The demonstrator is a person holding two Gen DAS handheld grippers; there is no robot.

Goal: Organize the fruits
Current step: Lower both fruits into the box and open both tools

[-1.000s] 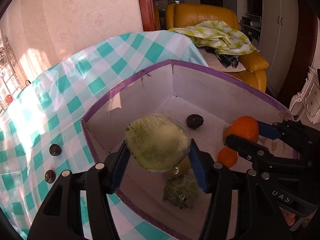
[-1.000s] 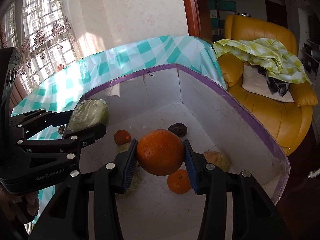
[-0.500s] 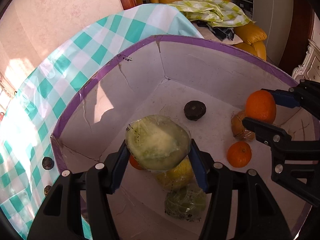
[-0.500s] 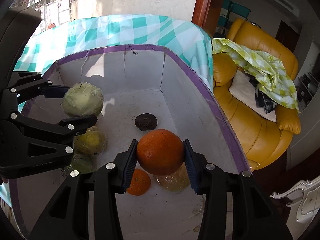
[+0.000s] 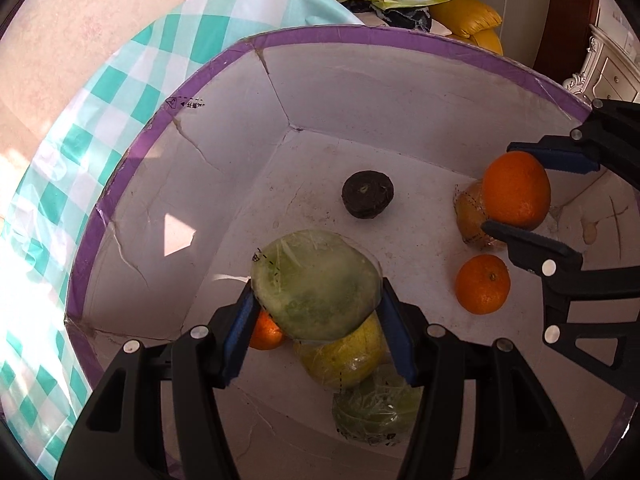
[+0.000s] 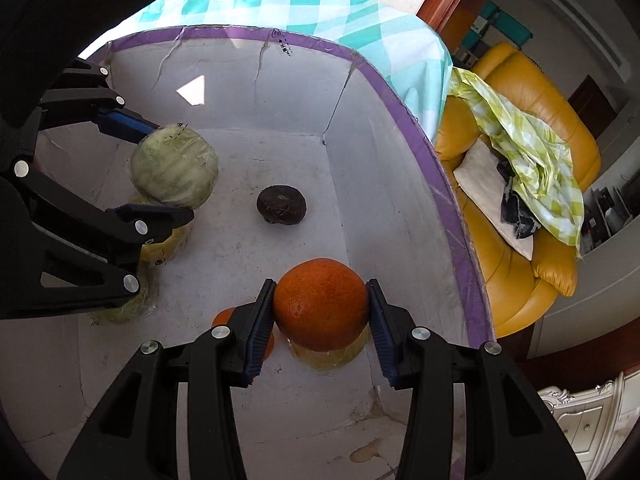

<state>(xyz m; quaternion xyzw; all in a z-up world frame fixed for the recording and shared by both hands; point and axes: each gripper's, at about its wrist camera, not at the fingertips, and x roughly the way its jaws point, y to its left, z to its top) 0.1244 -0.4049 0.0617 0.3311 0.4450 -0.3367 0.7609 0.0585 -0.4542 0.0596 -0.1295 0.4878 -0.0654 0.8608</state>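
My left gripper [image 5: 316,300] is shut on a plastic-wrapped green fruit [image 5: 316,284] and holds it low inside a white box with a purple rim [image 5: 360,36]. My right gripper [image 6: 320,312] is shut on a large orange [image 6: 320,304], also inside the box, near its right wall. On the box floor lie a dark round fruit [image 5: 367,199], a small orange [image 5: 483,284], a wrapped yellow fruit [image 5: 344,356], a wrapped green fruit [image 5: 376,408] and a wrapped yellowish fruit [image 6: 328,352] under the large orange. The green fruit [image 6: 174,167] and left gripper [image 6: 160,172] show in the right wrist view.
The box stands on a table with a teal-and-white checked cloth [image 5: 132,92]. A yellow armchair [image 6: 516,240] with a green checked cloth stands beyond the box's right side. Another small orange [image 5: 262,332] lies under my left gripper.
Both grippers have moved forward and down into the box with their fruits still held. The box floor and the fruits on it now look closer.
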